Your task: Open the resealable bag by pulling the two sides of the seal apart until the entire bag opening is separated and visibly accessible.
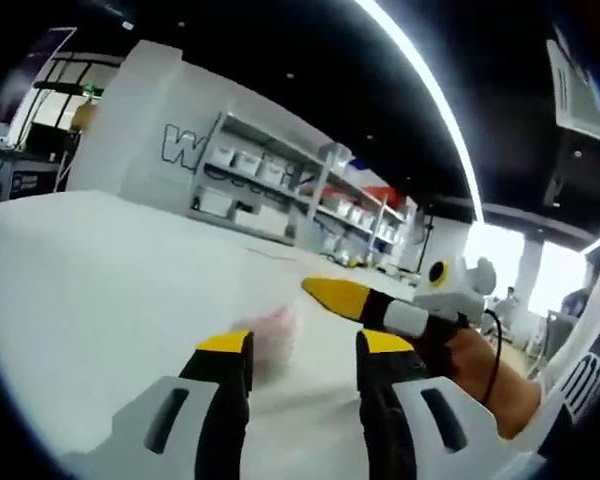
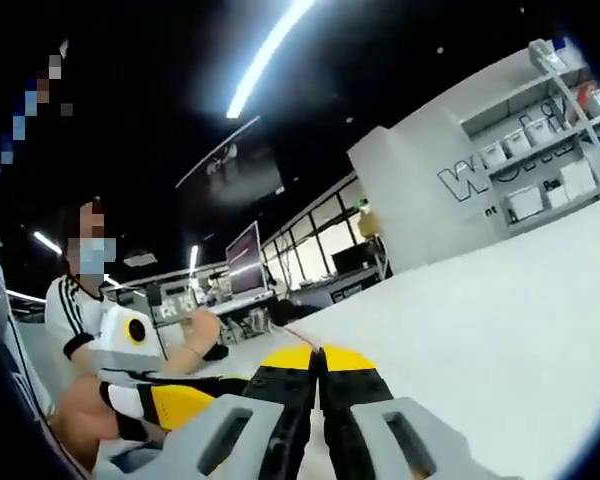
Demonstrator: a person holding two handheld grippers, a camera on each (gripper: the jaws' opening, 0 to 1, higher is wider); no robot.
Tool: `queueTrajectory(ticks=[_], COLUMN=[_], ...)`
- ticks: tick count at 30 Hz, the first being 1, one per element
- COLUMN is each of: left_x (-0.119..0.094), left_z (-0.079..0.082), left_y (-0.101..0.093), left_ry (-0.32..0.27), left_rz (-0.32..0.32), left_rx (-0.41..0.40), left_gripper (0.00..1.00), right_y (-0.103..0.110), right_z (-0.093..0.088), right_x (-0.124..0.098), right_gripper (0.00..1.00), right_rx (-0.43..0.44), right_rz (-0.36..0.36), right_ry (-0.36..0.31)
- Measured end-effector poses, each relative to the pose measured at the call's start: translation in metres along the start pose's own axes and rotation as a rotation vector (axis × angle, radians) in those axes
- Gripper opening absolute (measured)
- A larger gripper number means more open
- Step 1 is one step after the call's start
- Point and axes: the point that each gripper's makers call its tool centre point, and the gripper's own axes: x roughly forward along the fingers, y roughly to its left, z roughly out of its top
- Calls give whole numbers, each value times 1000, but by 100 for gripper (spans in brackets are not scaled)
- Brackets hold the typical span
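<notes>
Resealable bag lies blurred on the white table beyond the left gripper, jaws parted. Right gripper is clenched, nothing visible between its jaws

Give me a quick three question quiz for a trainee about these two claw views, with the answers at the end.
1. True or false: the left claw is shut.
2. The right claw is: A open wide, B shut, C holding a cup.
3. Fill in: the blurred pinkish bag lies on a ____ table.
Key: 1 false; 2 B; 3 white.
</notes>
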Motion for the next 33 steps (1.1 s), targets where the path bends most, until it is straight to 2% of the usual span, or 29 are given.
queueTrajectory(ticks=[5, 11, 16, 22, 26, 33], left_x=[0, 0, 0, 2, 2, 3], left_z=[0, 9, 12, 13, 16, 16], left_y=[-3, -1, -1, -2, 0, -1], left_ry=[-11, -72, -101, -121, -143, -154], left_rz=[-20, -27, -40, -56, -63, -65], left_rx=[-76, -188, -258, -336, -393, -436], left_gripper=[31, 25, 21, 17, 15, 15], right_y=[4, 14, 7, 11, 12, 13], right_z=[-3, -6, -8, -9, -11, -12], right_x=[-3, -5, -6, -9, -10, -11], right_gripper=[0, 0, 0, 0, 0, 0], right_rx=[-74, -199, -239, -354, -406, -436], right_rz=[-5, -2, -6, -11, -13, -7], right_ry=[26, 56, 63, 75, 81, 87])
